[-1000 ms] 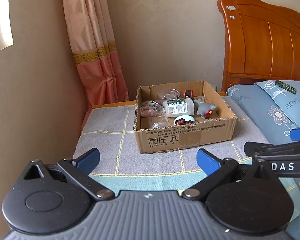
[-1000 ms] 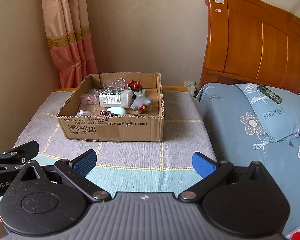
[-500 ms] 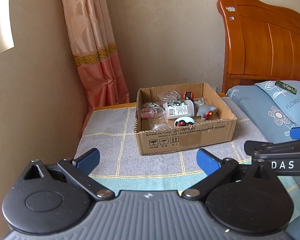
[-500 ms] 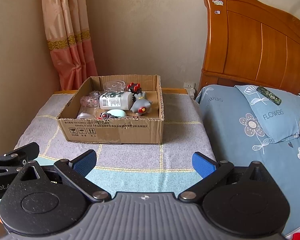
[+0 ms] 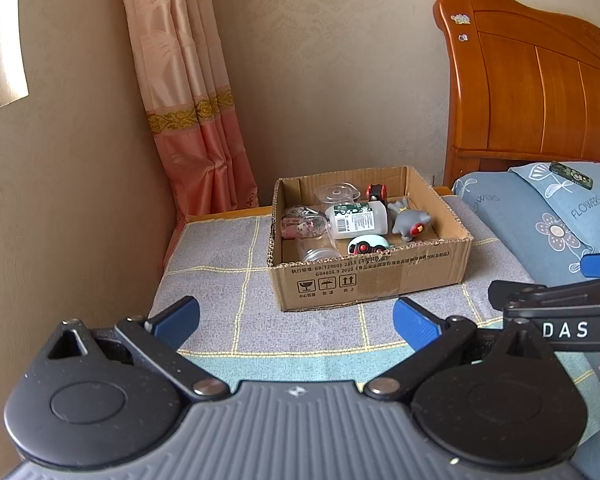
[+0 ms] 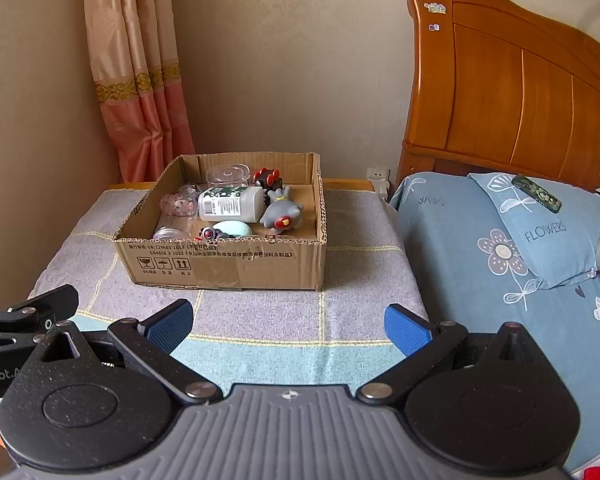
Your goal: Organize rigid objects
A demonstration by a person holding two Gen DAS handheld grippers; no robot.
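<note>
Cardboard box (image 5: 370, 276): on the blanket's (image 5: 220, 280) far half, holding white bottle (image 5: 358, 220)
Left gripper (image 5: 296, 318): spread wide, empty
Right gripper (image 6: 288, 320): spread wide, empty

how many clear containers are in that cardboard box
3 that show. One clear square tub stands at the back of the cardboard box, a clear jar with pink inside lies at the left, and a clear jar sits in the front-left corner. Others may be hidden.

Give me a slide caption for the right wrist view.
Open right gripper faces a cardboard box of toys and bottles.
</note>
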